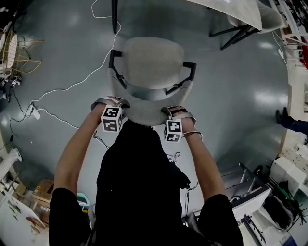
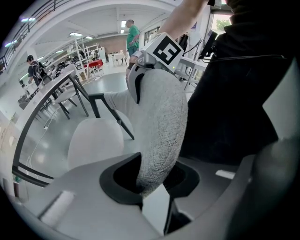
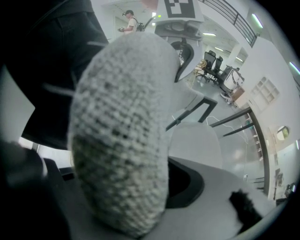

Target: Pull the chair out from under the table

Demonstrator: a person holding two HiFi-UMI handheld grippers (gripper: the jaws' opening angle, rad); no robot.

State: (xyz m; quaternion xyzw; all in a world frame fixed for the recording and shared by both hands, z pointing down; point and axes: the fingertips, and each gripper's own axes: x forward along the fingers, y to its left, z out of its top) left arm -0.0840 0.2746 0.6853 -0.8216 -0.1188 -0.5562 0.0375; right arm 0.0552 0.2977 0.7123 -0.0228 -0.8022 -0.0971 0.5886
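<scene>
Both ends of the grey fabric armchair backrest are clamped; left gripper grips its left end, right gripper its right; the armchair stands on the floor, clear of the table.

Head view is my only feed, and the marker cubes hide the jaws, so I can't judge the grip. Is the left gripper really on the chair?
Observer: Yes. The left gripper has the edge of the fabric chair back clamped between its jaws.
Operator: And the right one?
Observer: The right gripper is shut on the chair back too; the fabric fills most of its view.
Operator: Anyone close by?
Observer: Nobody close in the gripper views; a person in green stands far across the room.
</scene>
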